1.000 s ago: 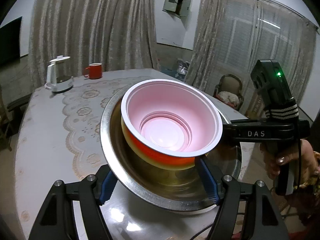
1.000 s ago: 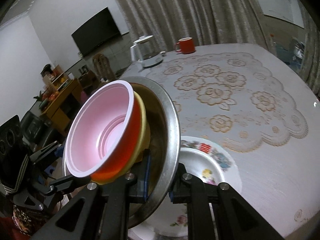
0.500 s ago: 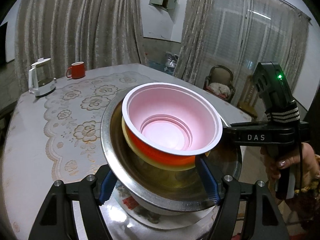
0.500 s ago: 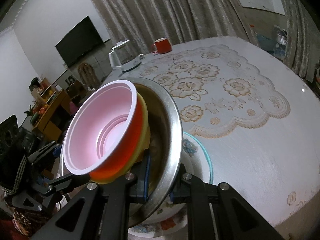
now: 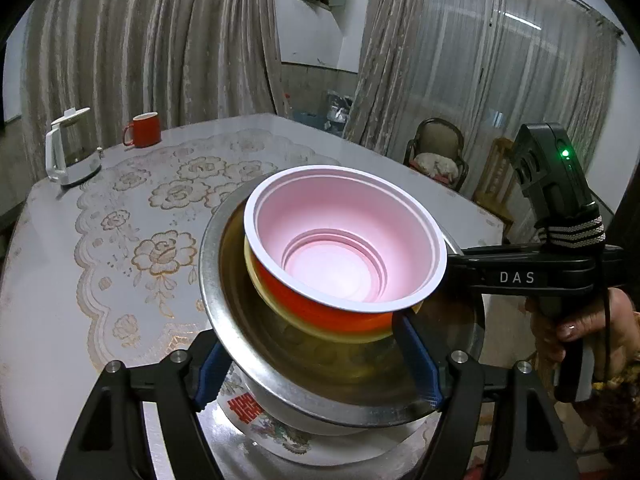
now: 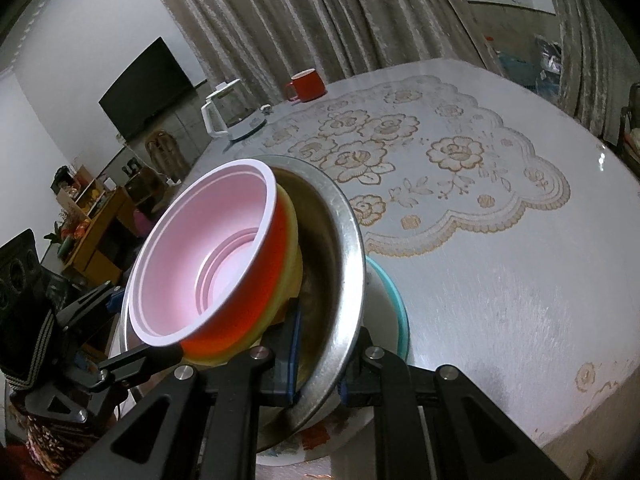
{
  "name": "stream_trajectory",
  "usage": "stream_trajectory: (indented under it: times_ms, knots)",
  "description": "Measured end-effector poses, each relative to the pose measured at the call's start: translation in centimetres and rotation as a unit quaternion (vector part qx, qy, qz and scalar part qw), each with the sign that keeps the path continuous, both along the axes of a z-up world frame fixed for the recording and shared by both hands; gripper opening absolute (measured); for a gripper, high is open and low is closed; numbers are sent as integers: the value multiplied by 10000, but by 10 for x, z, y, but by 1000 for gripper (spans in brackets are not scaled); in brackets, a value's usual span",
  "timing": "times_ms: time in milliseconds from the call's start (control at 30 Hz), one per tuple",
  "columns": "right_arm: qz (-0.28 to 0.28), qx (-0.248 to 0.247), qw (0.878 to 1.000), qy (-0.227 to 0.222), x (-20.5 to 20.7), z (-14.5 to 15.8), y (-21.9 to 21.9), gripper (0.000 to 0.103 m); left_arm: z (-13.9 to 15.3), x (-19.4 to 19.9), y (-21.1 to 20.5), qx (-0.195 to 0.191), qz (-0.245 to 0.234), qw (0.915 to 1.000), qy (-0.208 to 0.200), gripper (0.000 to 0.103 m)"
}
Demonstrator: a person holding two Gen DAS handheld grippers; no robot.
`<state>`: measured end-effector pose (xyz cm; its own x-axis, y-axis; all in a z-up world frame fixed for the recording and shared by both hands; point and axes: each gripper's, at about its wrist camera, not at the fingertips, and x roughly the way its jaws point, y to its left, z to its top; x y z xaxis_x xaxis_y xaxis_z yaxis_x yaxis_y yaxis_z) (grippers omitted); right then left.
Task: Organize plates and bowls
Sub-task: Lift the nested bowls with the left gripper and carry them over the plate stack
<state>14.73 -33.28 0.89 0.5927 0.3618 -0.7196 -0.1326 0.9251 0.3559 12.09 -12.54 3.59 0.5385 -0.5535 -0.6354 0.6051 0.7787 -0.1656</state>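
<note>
A steel bowl (image 5: 224, 280) holds a yellow bowl (image 5: 272, 312) with a red bowl, pink inside (image 5: 340, 256), nested in it. The stack tilts just above a flowered plate (image 5: 280, 436), teal-rimmed in the right wrist view (image 6: 400, 312), at the table's near edge. My left gripper (image 5: 314, 364) spans the steel bowl's near side, one blue pad outside the wall and one inside; its jaws are opening. My right gripper (image 6: 320, 368) is shut on the steel rim (image 6: 352, 272), and in the left wrist view my right gripper (image 5: 456, 264) reaches in from the right.
A white kettle (image 5: 68, 152) and a red mug (image 5: 146, 130) stand at the table's far side on the lace cloth (image 5: 160, 248). A chair (image 5: 436, 160) sits beyond the table. A hand (image 5: 580, 332) holds the right gripper's handle.
Both grippers carried the bowl stack across the table and slightly down. The flowered plate has come into view under the steel bowl.
</note>
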Motion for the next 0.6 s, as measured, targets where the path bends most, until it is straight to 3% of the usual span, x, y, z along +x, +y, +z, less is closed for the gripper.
stream_trajectory:
  times_ms: [600]
  knots:
    - [-53,93,9997,217,2,-15,1,15,-13,3,3,76,31,9999,117,78]
